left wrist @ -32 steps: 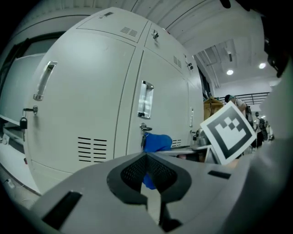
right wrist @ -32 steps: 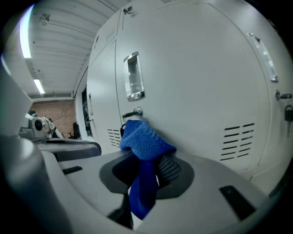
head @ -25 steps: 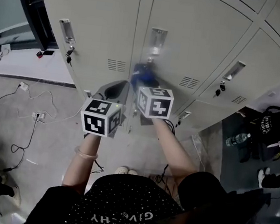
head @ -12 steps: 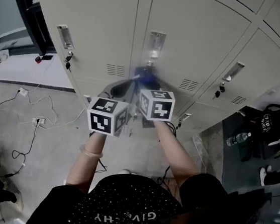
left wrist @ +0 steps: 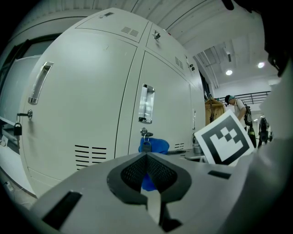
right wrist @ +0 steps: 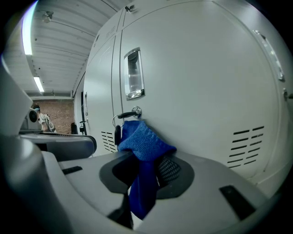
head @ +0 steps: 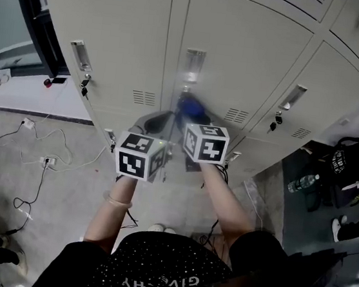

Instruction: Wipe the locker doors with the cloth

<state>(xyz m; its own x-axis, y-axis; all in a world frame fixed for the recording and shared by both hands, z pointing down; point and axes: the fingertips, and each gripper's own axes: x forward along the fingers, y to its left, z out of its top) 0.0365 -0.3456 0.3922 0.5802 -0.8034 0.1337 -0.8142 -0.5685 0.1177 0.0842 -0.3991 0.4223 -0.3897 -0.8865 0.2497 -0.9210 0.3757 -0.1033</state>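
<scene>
While the right gripper (right wrist: pixel 146 170) clamps the blue cloth (right wrist: pixel 144 140) against the middle locker door (right wrist: pixel 197 82), the left gripper (left wrist: pixel 146 176) idles with its jaws together, and the neighbouring doors (head: pixel 114 40) likely still need wiping.

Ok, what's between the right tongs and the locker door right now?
The blue cloth, clamped in the tongs of the right gripper; its bunched end meets the locker door just under the keyed lock. The right gripper view shows it.
</scene>
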